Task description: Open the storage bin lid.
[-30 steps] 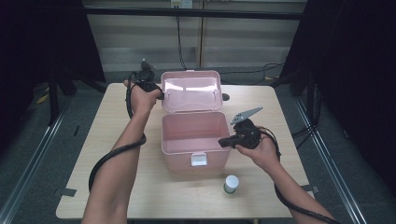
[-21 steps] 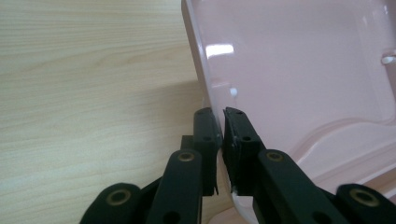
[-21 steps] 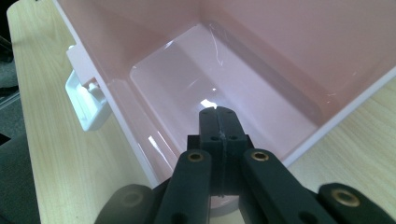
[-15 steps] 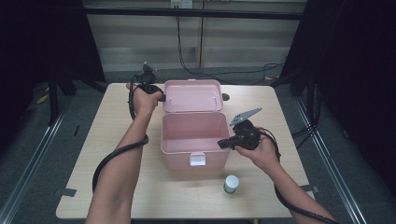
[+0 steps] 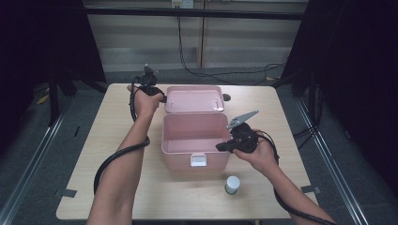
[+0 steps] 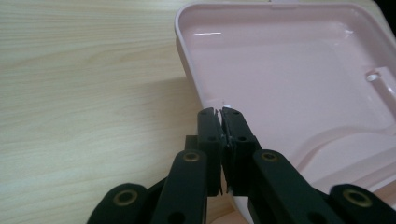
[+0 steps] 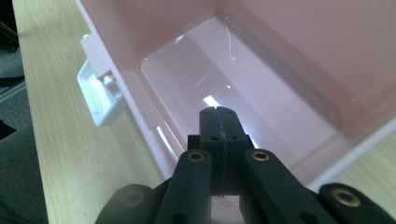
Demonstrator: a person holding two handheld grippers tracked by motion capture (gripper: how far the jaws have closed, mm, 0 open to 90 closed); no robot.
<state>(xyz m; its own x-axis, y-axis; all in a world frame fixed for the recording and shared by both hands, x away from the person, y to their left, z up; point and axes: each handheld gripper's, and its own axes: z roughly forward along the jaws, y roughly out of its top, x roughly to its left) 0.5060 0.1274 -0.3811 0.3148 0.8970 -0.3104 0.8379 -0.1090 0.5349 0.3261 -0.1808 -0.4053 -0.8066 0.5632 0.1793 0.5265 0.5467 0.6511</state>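
We are looking at a pale pink box [image 5: 195,136] in the middle of the table [image 5: 117,140]. Its lid [image 5: 193,99], at 12 o'clock from the box, is showing the same pale pink, shiny inside. A white latch [image 5: 199,161] is sitting at 6 o'clock on the box front. The table is showing light tan wood with thin streaky grain lines. At 5 o'clock from the box, a small jar [image 5: 232,184] is wearing a white cap over a greenish body. The left gripper [image 5: 157,93] and the right gripper [image 5: 224,146] are looking black, with little brass-coloured rings on their arms. The floor around is looking dark grey.
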